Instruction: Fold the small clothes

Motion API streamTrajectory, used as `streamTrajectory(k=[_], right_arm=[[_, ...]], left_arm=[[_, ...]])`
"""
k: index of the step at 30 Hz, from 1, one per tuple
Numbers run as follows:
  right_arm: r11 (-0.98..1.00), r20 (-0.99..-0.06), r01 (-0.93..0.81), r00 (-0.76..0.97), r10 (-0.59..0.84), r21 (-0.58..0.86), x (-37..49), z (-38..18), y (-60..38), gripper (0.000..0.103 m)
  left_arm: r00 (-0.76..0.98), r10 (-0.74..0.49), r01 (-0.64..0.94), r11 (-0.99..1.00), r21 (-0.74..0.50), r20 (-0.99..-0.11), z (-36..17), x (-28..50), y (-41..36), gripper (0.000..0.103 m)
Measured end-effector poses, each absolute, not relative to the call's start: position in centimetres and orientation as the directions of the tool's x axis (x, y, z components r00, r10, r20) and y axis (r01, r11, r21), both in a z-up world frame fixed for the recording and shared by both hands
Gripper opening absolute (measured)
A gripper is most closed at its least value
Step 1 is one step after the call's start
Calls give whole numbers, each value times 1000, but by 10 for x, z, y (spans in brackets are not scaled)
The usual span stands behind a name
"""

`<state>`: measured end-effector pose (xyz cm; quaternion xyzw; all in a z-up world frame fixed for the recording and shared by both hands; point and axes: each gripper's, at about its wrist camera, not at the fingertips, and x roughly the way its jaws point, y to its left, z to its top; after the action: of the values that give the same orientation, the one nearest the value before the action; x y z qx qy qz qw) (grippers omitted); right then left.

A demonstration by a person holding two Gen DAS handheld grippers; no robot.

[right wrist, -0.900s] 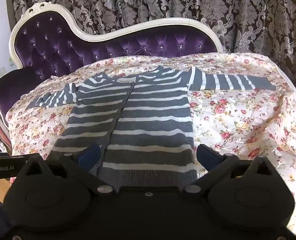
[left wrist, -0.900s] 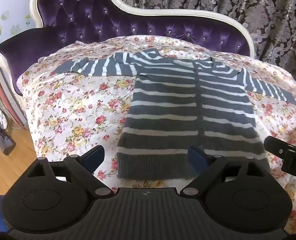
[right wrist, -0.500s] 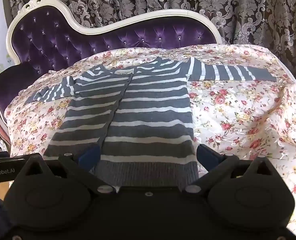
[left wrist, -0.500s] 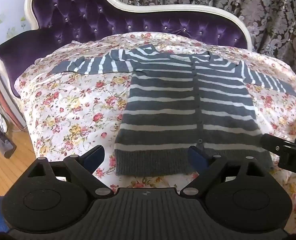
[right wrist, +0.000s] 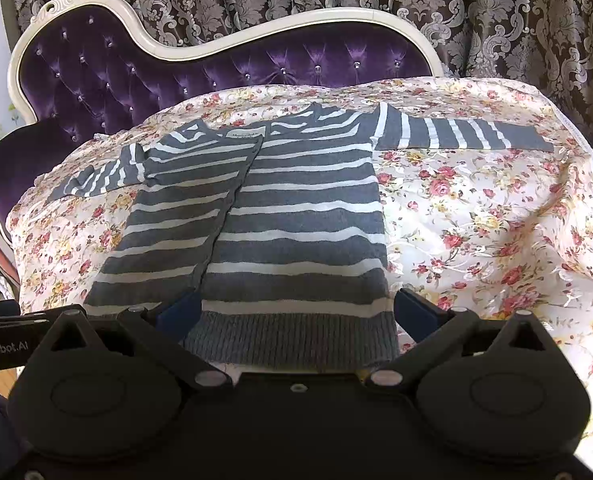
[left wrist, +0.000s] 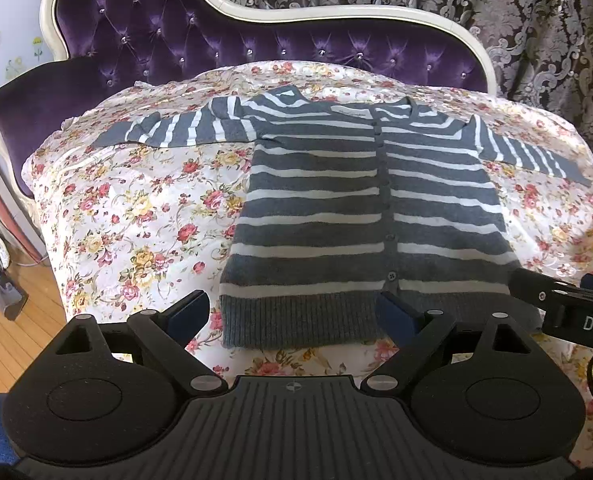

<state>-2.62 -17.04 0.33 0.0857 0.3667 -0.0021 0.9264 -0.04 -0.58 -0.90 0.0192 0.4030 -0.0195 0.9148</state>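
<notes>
A small grey cardigan with white stripes (left wrist: 360,216) (right wrist: 264,232) lies flat and buttoned on a floral sheet, sleeves spread out to both sides. My left gripper (left wrist: 292,314) hovers open over the left half of its ribbed hem, nothing between the blue pads. My right gripper (right wrist: 294,312) stands open above the right half of the hem, its pads straddling the hem without pressing it. The right gripper's body (left wrist: 564,312) shows at the right edge of the left wrist view.
The floral sheet (left wrist: 136,208) (right wrist: 476,220) covers a purple tufted sofa (left wrist: 156,32) with a cream frame. Patterned curtains (right wrist: 496,12) hang behind. Wooden floor (left wrist: 8,328) and a grey object lie at the left, below the sheet's edge.
Both views have tilted downward and drawn slightly nearer to the cardigan's hem. Both grippers stay open and the cardigan has not moved.
</notes>
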Motion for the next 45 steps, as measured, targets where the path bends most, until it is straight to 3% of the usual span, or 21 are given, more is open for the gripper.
streamTrajectory(k=[45], right_arm=[[979,-735,45,668,118,198,-17,-8,-165,102]], left_arm=[[642,-50,82,997,4,-765,-15,4,-11,90]])
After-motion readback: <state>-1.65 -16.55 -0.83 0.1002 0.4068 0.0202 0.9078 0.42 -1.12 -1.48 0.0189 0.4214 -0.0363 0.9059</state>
